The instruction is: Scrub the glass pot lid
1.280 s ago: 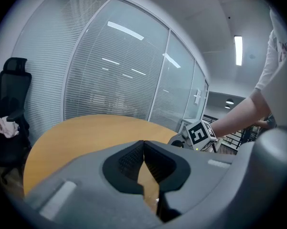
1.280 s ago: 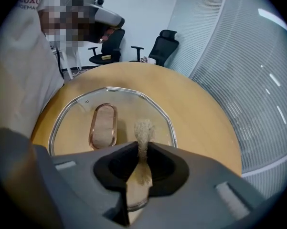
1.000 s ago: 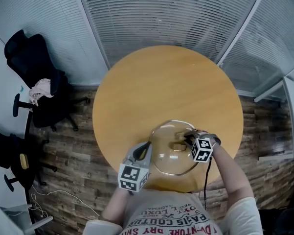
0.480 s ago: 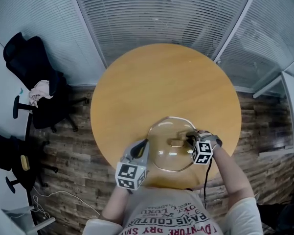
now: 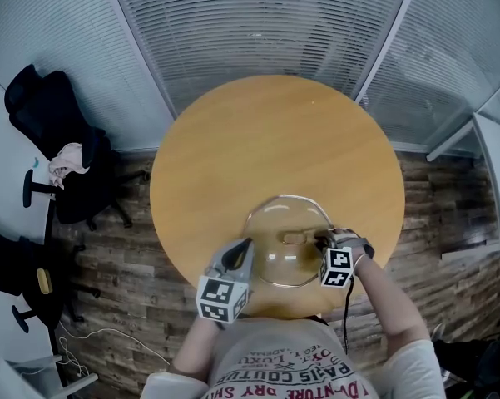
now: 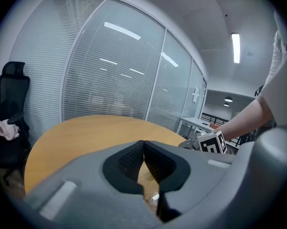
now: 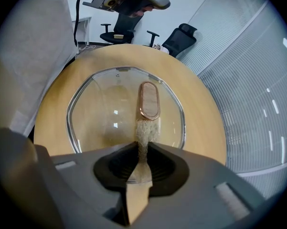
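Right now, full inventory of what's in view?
table: 1, light wood, round, centre
glass pot lid: 1, clear, metal rim, table's near side
lid handle: 1, copper, lid centre
sponge: 1, beige, tip at the handle's end
office chairs: 2, black, floor left of table
cloth: 1, pale pink, on farther chair
left gripper: 1, grey, jaws together, at lid's left edge
right gripper: 1, grey, clamped on sponge
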The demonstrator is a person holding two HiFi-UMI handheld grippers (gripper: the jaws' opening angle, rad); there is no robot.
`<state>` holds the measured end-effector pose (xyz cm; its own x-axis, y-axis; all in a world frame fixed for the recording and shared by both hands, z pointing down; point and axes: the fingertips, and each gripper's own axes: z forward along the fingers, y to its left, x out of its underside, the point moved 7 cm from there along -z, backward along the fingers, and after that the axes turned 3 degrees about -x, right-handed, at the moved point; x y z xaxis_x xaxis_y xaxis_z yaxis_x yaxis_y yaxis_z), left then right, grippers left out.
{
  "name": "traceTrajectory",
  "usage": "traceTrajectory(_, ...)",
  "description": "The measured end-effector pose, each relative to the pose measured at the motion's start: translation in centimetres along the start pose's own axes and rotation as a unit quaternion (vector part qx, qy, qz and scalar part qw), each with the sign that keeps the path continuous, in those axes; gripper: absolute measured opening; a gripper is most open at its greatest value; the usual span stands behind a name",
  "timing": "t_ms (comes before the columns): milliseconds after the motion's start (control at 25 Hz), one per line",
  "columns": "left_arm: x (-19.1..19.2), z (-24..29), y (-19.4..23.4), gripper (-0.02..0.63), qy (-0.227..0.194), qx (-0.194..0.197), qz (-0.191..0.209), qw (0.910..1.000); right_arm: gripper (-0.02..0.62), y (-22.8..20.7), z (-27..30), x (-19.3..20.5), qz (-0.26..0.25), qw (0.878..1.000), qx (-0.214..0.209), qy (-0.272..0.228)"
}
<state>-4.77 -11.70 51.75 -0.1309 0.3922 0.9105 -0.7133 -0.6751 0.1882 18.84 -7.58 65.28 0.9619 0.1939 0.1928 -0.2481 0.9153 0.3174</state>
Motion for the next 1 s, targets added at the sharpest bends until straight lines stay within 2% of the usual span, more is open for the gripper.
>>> traceTrajectory(160, 0.2, -0.2, -0.5, 0.008, 0.004, 0.004, 0.004, 1.0000, 0.060, 1.4, -0.3, -0.7, 0.018, 1.000, 0.019, 0.018)
traceTrajectory(440, 0.3, -0.9, -0.9, 0.008, 0.003, 0.008, 0.002, 1.0000, 0.060, 2.7, -0.6, -2.3, 0.116, 0.992, 0.025, 0.052)
traceTrajectory(640, 1.0, -1.5, -0.6, 0.008, 0.005, 0.017, 0.001, 0.9998, 0.060, 3.6, -0.6, -4.0, 0.167, 0.983, 0.027, 0.070)
traceTrajectory(840, 1.2, -2.1, 0.3, 0.008, 0.004, 0.021, -0.003, 0.9998, 0.060, 3.9, -0.6, -5.6, 0.214, 0.974, 0.021, 0.070)
traceTrajectory(1000, 1.1, -2.4, 1.1, 0.008, 0.007, 0.026, -0.009, 0.9996, 0.060, 4.0, -1.0, -7.2, 0.276, 0.960, -0.002, 0.046)
